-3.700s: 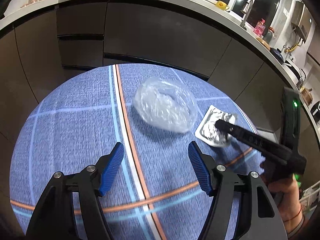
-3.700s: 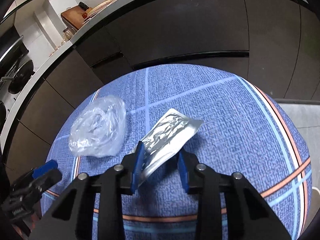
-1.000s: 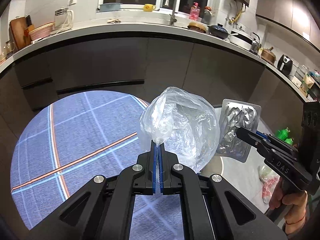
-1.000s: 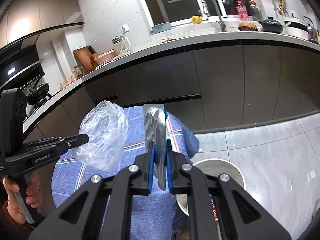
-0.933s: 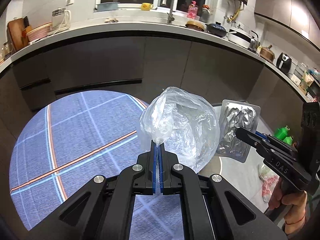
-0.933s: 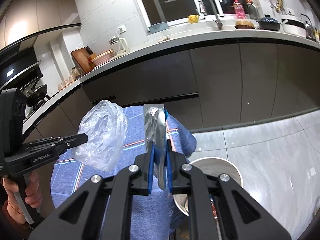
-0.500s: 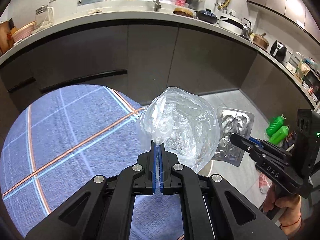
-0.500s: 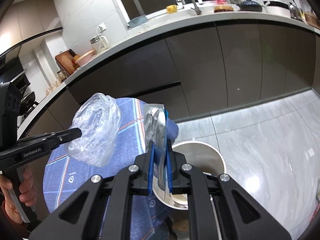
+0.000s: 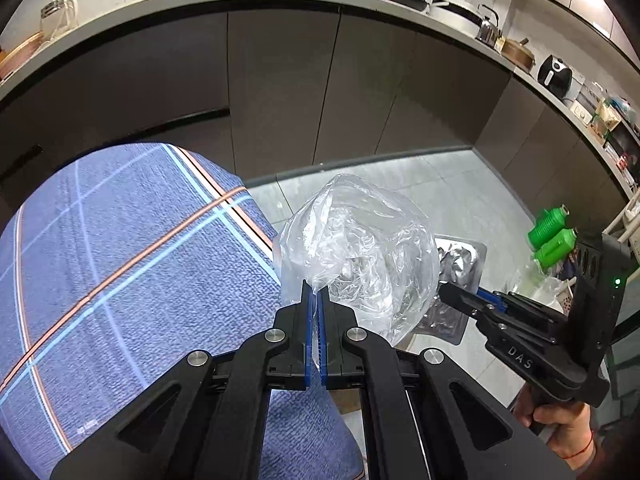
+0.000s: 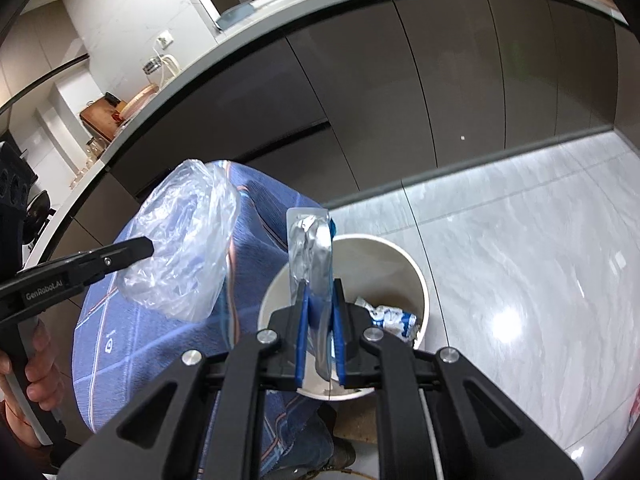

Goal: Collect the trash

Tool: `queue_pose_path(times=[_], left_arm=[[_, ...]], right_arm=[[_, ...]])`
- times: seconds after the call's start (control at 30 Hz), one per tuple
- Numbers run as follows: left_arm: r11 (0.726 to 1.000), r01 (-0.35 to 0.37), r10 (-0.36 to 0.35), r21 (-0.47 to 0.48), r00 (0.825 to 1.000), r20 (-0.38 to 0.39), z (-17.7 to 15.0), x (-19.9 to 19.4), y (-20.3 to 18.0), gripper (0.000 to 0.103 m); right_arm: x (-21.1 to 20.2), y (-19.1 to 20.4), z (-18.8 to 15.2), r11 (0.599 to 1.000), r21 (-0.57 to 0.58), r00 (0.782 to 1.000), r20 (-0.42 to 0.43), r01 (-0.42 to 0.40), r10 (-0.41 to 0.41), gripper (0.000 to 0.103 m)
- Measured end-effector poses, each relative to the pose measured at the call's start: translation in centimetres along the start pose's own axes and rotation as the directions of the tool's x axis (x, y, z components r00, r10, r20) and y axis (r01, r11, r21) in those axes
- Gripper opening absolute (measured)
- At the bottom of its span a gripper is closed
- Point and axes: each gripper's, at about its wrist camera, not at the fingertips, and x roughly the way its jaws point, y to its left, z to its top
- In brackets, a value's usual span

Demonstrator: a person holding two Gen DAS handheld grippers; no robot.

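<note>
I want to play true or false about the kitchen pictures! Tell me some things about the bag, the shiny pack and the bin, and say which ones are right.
1. The left tongs pinch a crumpled clear plastic bag. True.
2. The right tongs are empty. False: they grip a silver foil blister pack.
3. The round white waste bin on the floor is empty. False: a white-and-blue wrapper lies inside.
4. The foil pack hangs above the bin's opening. True.
5. The tablecloth is red with dots. False: it is blue with light and orange stripes.
</note>
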Motion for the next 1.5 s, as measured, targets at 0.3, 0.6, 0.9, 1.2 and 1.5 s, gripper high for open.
queue_pose_path(times=[0.3, 0.6, 0.9, 1.2, 1.5], left_arm=[[1.0, 0.005, -0.005, -0.006, 0.999, -0.049, 0.5, 3.2, -0.3, 0.009], [0.999, -0.008, 0.009, -0.037, 1.0, 0.02, 1.2, 2.6, 0.5, 0.058], [0.992, -0.086, 0.096, -0.093, 0.989, 0.113, 0.8, 0.6, 1.6, 0.094], [0.986, -0.108, 0.124, -0.13, 0.985, 0.123, 0.4, -0.5, 2.2, 0.094], [0.981, -0.124, 0.146, -0.147, 0.977, 0.157, -0.2, -3.5, 2.9, 0.094]], right_arm=[[3.7, -0.7, -1.2, 1.0, -0.007, 0.995, -0.096, 0.008, -0.009, 0.016], [3.6, -2.3, -1.0, 0.998, -0.034, 0.995, -0.079, 0.05, -0.052, 0.05], [2.6, -2.3, -0.8, 0.994, -0.079, 0.997, -0.028, 0.071, -0.074, 0.099], [2.8, -1.2, -0.9, 0.992, -0.103, 0.995, -0.065, 0.075, -0.082, 0.1], [1.2, 0.5, -0.2, 0.989, -0.124, 0.995, -0.047, 0.081, -0.087, 0.1]])
